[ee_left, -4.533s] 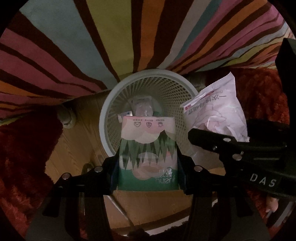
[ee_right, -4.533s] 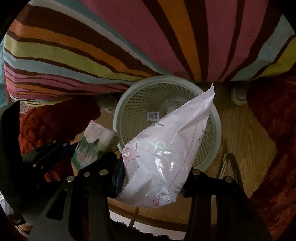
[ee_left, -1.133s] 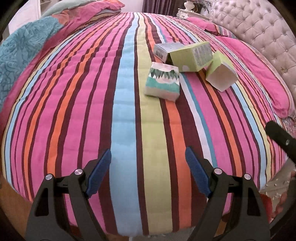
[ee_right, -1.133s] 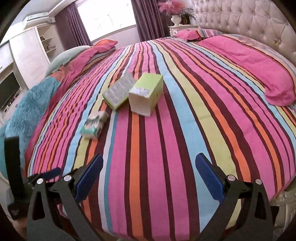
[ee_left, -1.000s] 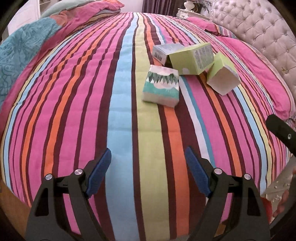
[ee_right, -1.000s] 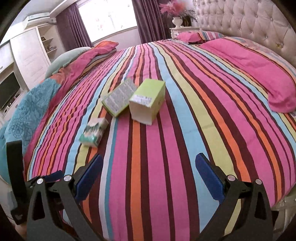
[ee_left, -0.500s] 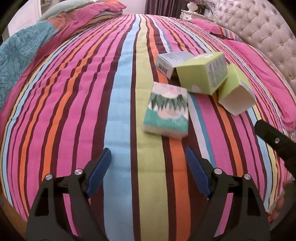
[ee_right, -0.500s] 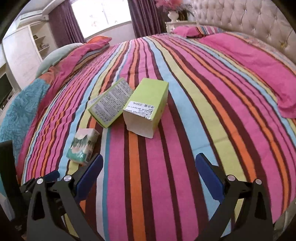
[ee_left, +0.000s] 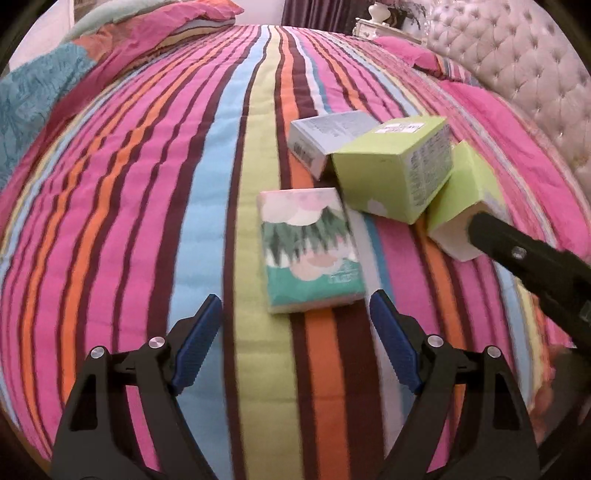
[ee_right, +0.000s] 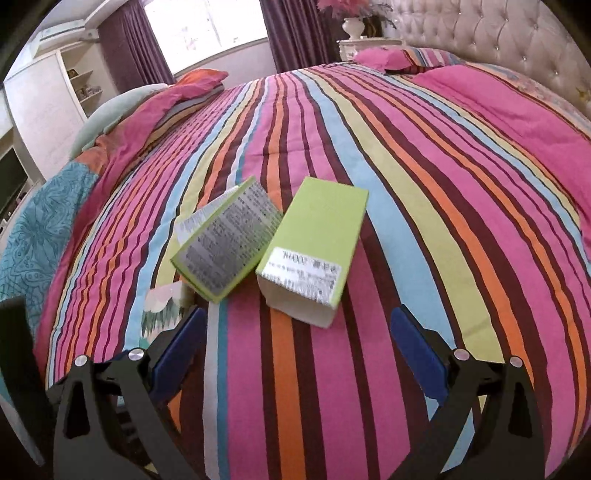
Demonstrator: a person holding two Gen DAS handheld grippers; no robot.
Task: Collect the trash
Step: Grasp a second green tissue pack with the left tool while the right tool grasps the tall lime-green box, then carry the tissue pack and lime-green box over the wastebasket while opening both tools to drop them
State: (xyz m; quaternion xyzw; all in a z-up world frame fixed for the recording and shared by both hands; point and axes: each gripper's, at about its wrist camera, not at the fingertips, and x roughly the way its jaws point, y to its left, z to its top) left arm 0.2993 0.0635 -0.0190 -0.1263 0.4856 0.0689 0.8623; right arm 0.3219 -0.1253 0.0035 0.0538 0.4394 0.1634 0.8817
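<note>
Tissue pack point(ee_left: 308, 254) beside three cartons on striped bedspread point(ee_left: 110, 206), left hand-held gripper point(ee_left: 295, 319) and right hand-held gripper point(ee_right: 295, 328) gaping, empty.

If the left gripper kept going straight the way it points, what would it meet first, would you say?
Most likely the tissue pack, lying on the bedspread just ahead of the open jaws, slightly right of centre; depth is uncertain.

Home bedroom: wide bed point(ee_right: 424, 155) under striped quilt, tufted headboard point(ee_right: 480, 33), pillows point(ee_right: 388, 57), curtained window point(ee_right: 207, 29), white shelving point(ee_right: 55, 103).
</note>
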